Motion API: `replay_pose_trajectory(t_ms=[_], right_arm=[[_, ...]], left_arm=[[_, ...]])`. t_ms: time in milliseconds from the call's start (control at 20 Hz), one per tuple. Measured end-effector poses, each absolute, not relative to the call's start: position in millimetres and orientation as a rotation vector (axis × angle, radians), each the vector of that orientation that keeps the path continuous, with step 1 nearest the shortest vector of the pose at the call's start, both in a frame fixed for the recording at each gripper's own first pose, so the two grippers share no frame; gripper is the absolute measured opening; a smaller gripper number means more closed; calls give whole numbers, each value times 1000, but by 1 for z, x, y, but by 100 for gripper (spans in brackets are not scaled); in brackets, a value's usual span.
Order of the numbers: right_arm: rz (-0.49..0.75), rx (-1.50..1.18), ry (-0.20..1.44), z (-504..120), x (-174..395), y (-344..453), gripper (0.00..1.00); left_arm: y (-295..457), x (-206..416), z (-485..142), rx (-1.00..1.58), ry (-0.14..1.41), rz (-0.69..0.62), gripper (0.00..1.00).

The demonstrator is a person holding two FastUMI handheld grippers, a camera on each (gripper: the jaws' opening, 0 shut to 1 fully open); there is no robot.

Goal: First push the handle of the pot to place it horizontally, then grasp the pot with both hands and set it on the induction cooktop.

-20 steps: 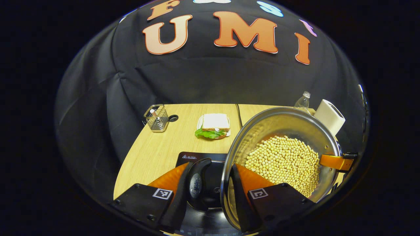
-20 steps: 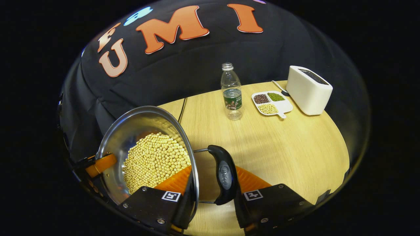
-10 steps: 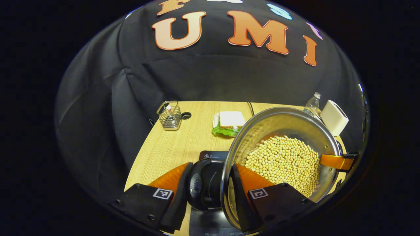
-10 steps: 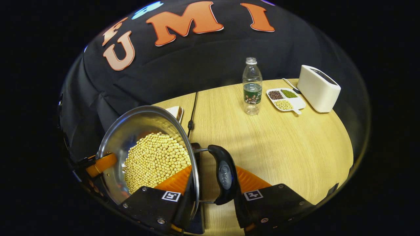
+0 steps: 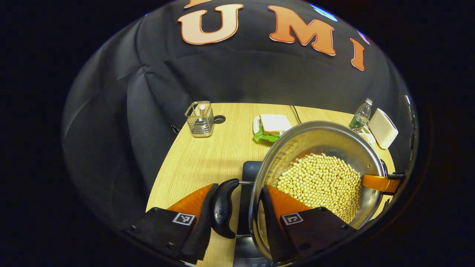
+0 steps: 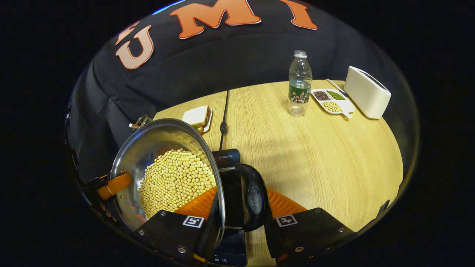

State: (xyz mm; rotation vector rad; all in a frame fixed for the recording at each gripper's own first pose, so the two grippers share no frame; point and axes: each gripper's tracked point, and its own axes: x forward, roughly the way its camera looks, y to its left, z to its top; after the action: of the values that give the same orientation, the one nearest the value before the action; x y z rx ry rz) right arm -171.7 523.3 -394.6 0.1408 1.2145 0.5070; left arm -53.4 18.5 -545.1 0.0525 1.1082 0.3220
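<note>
Fingers of the left tool (image 5: 239, 186) are clamping the pot (image 5: 319, 141) across its left handle (image 5: 222, 207), one finger outside the grip and the other inside the wall. The right tool (image 6: 241, 191) is gripping the same way on the right handle (image 6: 254, 196). So both tools are closed on the pot and are carrying it, tilted in each view, with its soybeans (image 5: 319, 181) heaped toward the near wall.

Over the last second the induction cooktop (image 6: 226, 159) has been sliding in beneath the pot. In the right gripper view it was absent, then a sliver, and it is now showing as a dark slab under the handle. In the left gripper view the cooktop (image 5: 253, 170) is now lying partly under the rim. By my reading the carry is nearly done and lowering is coming next. Levelling matters, since the beans could spill.

Farther off, the left gripper view is showing a wire basket (image 5: 200, 119) and a sandwich (image 5: 272, 126) on the tabletop (image 5: 200, 163). The right gripper view is giving the cooktop's cable (image 6: 223, 118), a bottle (image 6: 300, 85), a divided dish (image 6: 332, 101) and a toaster (image 6: 367, 92) far more plainly, all well apart from the pot.
</note>
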Motion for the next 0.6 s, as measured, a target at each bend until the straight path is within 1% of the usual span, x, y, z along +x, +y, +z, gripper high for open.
replay_pose_trajectory(t_ms=[50, 100, 150, 200, 250, 400, 450, 500, 600], right_arm=[[507, 134, 1226, -398, -175, 525, 51], [507, 128, 1234, -402, -177, 527, 55], [507, 124, 1244, -405, -180, 528, 51], [505, 122, 1253, -408, -181, 529, 51], [506, 118, 1262, -411, -183, 529, 55], [499, 114, 1282, -418, -183, 528, 55], [497, 112, 1283, -419, -183, 527, 51], [496, 112, 1285, -417, -183, 527, 55], [492, 113, 1276, -418, -181, 527, 55]], left_arm=[[18, -51, -545, 50, 1120, 320, 69], [19, -51, -546, 47, 1134, 318, 70], [18, -50, -548, 41, 1147, 318, 70], [19, -50, -551, 36, 1158, 319, 70], [19, -49, -551, 35, 1167, 316, 69], [20, -49, -551, 31, 1186, 309, 70], [20, -50, -551, 27, 1191, 308, 71], [20, -50, -550, 22, 1195, 307, 70], [22, -51, -551, 16, 1194, 303, 70]])
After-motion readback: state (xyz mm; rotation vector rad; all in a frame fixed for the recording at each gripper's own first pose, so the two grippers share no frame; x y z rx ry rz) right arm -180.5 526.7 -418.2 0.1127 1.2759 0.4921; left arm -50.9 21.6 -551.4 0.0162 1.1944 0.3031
